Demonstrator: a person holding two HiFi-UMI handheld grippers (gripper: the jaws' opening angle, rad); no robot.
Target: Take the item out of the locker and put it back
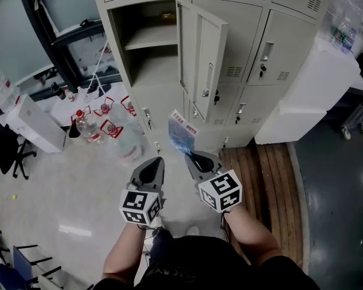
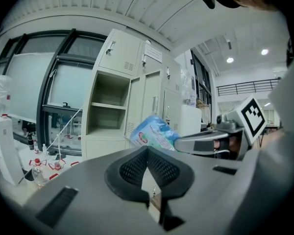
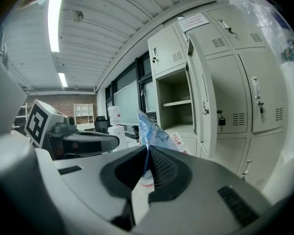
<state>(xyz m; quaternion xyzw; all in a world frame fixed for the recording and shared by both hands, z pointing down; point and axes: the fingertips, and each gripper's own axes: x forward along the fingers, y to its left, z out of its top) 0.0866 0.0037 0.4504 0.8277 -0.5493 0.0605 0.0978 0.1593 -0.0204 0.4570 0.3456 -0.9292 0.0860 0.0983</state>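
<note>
A blue plastic packet (image 1: 181, 134) with a white label sticks up from my right gripper (image 1: 192, 156), which is shut on its lower edge. In the right gripper view the packet (image 3: 151, 130) rises from between the closed jaws of the gripper (image 3: 148, 152). The open locker (image 1: 148, 47) stands ahead with its door (image 1: 201, 56) swung out and its shelf (image 1: 150, 38) bare. My left gripper (image 1: 155, 164) hangs beside the right one, shut, with nothing in it. From the left gripper view the packet (image 2: 154, 133) shows to the right, past the closed jaws of that gripper (image 2: 147, 152).
Closed lockers (image 1: 272, 47) flank the open one. Water bottles (image 1: 88, 127) and a large jug (image 1: 126, 142) stand on the floor at left beside a white box (image 1: 31, 124). White boxes (image 1: 314, 83) sit at right, wooden slats (image 1: 260, 174) below them.
</note>
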